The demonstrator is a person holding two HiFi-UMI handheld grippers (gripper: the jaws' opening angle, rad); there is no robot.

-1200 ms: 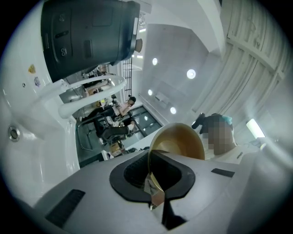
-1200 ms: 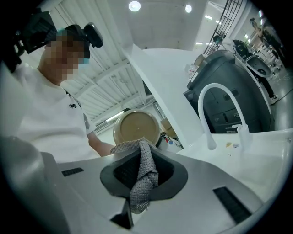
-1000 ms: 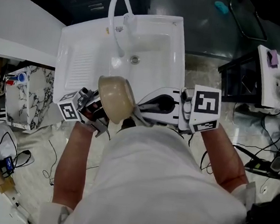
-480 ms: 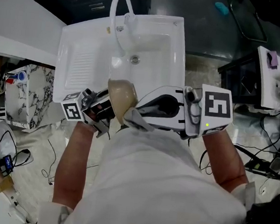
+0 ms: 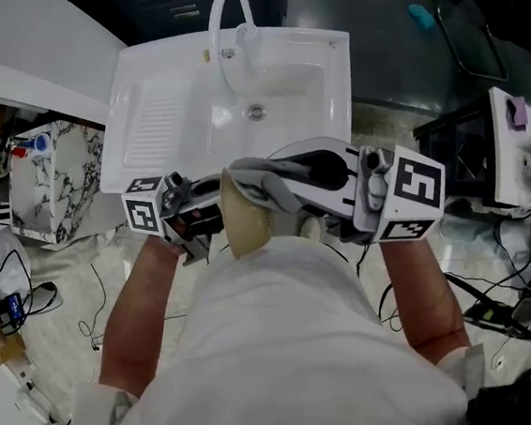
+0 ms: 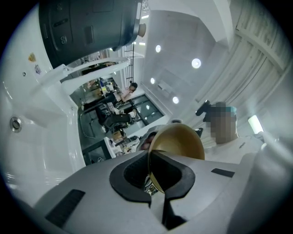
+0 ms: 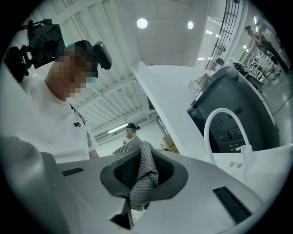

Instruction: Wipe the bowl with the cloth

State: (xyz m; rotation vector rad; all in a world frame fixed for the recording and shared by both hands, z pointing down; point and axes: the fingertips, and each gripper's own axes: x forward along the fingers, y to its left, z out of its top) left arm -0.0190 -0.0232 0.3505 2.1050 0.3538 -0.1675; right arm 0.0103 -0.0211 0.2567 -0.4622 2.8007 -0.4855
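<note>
**Bowl held up at the sink's near edge, cloth at its top rim**

Bowl [image 5: 250,226] and cloth [image 5: 267,181] are both off the counter, held in front of the person's chest just on the near side of the white sink [image 5: 164,102], whose tap [image 5: 223,9] curves up at the back. Neither is in the basin.

The left gripper [image 6: 154,177] has its jaws nearly together, pinching the thin rim of the tan bowl, which stands on edge with its golden inside showing in the left gripper view. The right gripper [image 7: 142,180] has its jaws closed on a bunched fold of the grey woven cloth, with a loose end sticking out past the tips.

From the head view the cloth drapes across the top of the bowl and seems to rest on its upper edge. The right gripper view shows only the cloth and no bowl, so firm contact cannot be confirmed.

As a judgement, both pick-ups are done and the wiping is at its working stage, with the cloth brought to the rim. How much of the surface has been covered cannot be read: no wet marks or dirt show. What seems left is rubbing round the inside and outside, then setting both things down.
</note>
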